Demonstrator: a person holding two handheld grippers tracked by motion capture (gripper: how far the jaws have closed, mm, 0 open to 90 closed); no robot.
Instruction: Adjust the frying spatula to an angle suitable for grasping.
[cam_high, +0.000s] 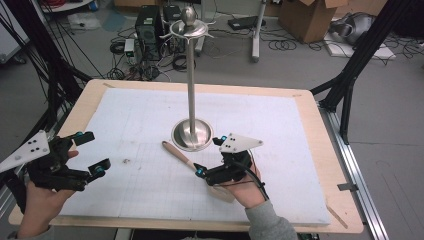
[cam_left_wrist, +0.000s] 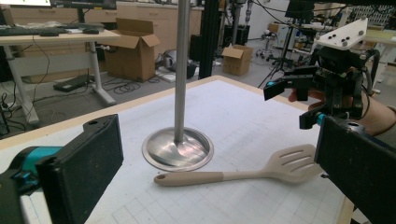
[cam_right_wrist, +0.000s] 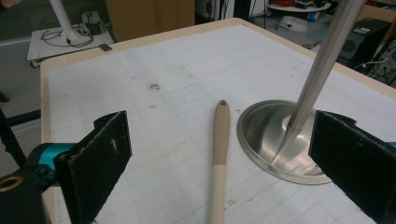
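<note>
Right gripper poised over spatula handle; nothing yet grasped.

Spatula (cam_high: 192, 165) lies flat on the mat just beside the stand (cam_high: 191, 134); right gripper (cam_right_wrist: 219, 154), jaws wide, straddles the handle, evidently lining up a grasp; left gripper (cam_high: 92, 152) waits open, empty, well apart.

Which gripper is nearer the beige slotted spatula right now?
Right. The right gripper hangs open directly over the beige slotted spatula, jaws either side of its handle. The left gripper sits open, well off to its left.
</note>
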